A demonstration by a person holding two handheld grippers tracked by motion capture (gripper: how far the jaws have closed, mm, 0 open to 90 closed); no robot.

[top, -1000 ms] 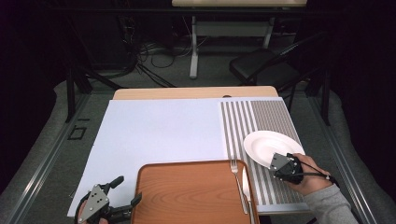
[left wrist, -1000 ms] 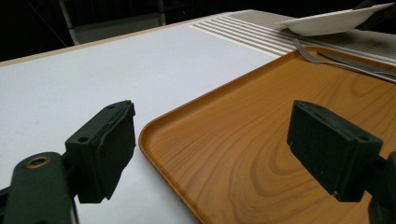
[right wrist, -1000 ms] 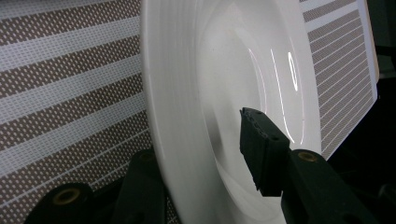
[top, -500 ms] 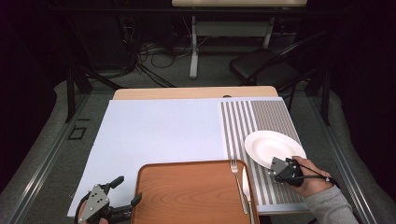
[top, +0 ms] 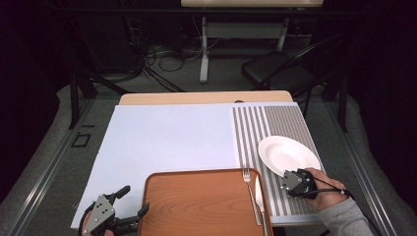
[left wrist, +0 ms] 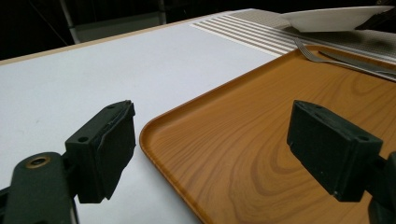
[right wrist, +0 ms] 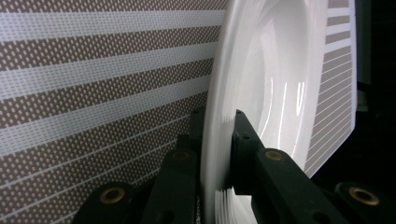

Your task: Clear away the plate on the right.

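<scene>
Plate: a round, glossy white plate (top: 286, 153) with a shallow well and smooth rim, lying flat on the striped mat (top: 268, 125) at the tabletop's right side; being round, it has no long axis.
Right hand-held gripper (top: 286, 178): its black jaws have just been closing and now pinch the plate's near rim, one pad above and one below.
Mat: woven, dotted brown-grey bands alternating with pale stripes.
Tray: wood-grain brown tray (top: 196, 206), rounded corners, raised lip, just left of the plate.
Fork (top: 250, 192) and knife (top: 260, 201): metal, lying lengthwise along the tray's right edge.
Left hand-held gripper (left wrist: 210, 144): jaws wide apart, straddling the tray's near-left corner, gripping nothing.
Tabletop (top: 162, 137): matte pale sheet.
</scene>
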